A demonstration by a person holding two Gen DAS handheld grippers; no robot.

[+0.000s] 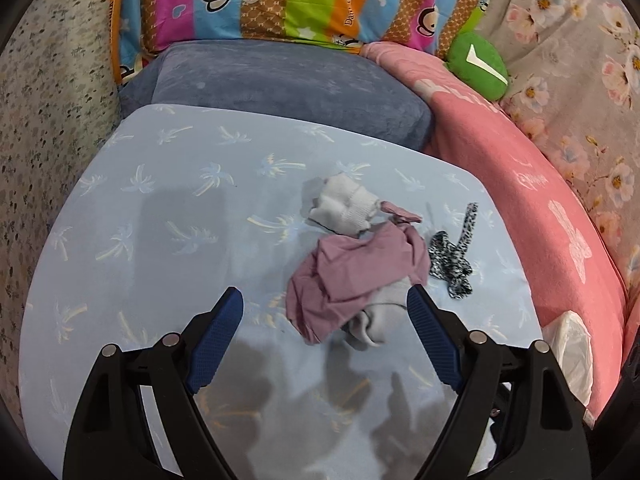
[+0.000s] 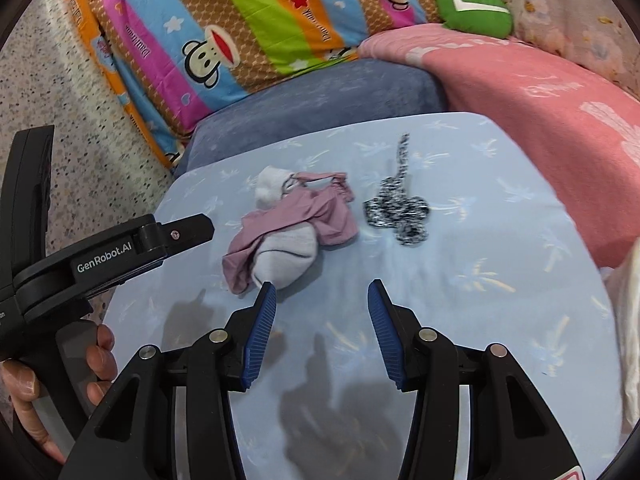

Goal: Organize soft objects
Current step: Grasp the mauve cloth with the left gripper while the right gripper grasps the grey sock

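My left tool point(image 1: 324, 300) gapes wide and empty; the right tool point(image 2: 322, 292) is half-open, empty. The sock-and-mauve-cloth heap point(image 1: 352, 276) lies mid-board point(image 1: 160, 200), nearer the left tool, just ahead-right.

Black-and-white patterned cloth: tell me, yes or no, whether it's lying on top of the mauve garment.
No, the black-and-white patterned cloth lies by itself on the blue sheet, beside the mauve garment.

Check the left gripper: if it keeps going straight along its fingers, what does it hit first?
Probably the mauve cloth bunched over a grey sock, lying just ahead of the open left gripper on the light-blue board. Depth is unclear; it could touch the board first.
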